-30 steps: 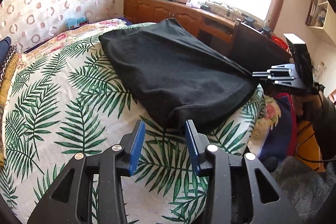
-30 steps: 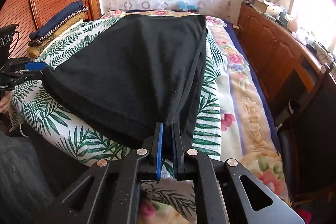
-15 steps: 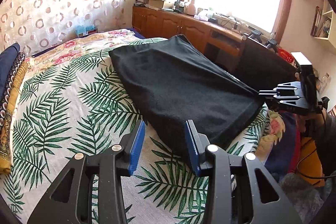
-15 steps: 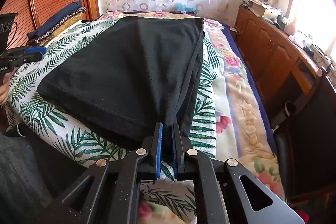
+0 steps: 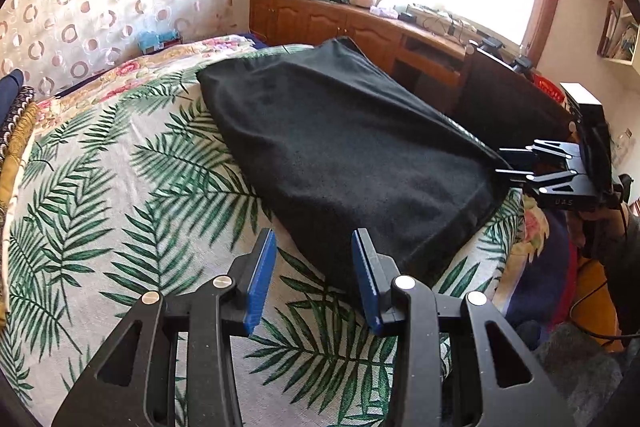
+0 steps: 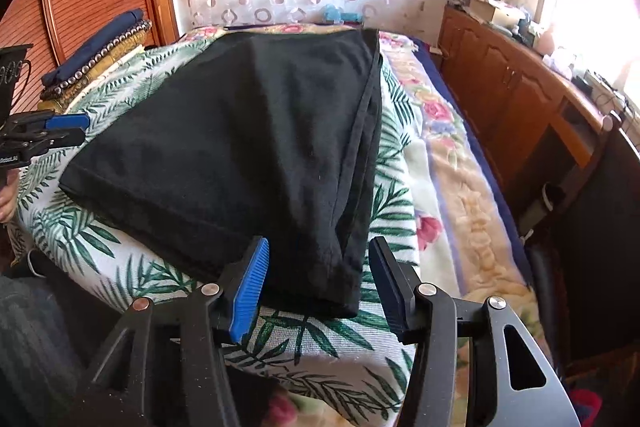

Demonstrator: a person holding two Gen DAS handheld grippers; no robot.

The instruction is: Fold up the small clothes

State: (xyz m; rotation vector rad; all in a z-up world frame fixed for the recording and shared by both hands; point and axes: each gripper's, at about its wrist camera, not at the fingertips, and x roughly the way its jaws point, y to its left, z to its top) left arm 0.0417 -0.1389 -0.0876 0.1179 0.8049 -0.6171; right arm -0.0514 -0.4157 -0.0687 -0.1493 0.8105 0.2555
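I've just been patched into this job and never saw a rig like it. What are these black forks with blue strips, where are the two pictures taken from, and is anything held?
They are hand-held tongs, one in each of a person's hands, each with a camera looking along its fingers. One picture looks along the left tongs, the other along the right tongs. On the palm-leaf printed bedspread lies a folded black knit garment. The left tongs are open and hold nothing. The right tongs have just been opening; the garment's near corner lies between the blue pads, unpinched.
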